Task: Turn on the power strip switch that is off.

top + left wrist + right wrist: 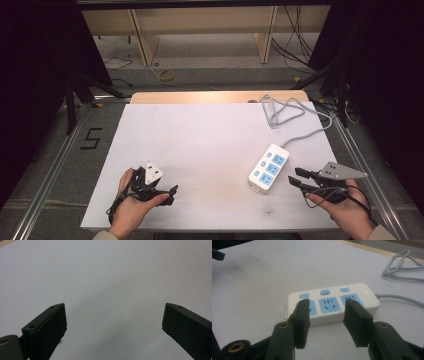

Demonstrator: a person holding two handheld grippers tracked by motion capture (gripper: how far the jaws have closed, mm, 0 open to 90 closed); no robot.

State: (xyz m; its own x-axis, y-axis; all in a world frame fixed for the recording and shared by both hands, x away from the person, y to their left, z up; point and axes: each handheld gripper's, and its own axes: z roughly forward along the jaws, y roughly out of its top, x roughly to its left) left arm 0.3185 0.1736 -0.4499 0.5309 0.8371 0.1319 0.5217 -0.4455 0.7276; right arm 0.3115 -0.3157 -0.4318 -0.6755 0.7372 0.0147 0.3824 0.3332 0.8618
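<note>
On white table, power strip, grey cable

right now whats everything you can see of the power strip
The power strip is a white, rounded plastic block with three light-blue sockets in a row and a light-blue button beside each. It lies flat, face up, on the white table cover, angled, near the right side. A grey cable leaves its far end and coils toward the table's back edge. Nothing is plugged in. The right gripper points at it with jaws apart, not touching.
</note>
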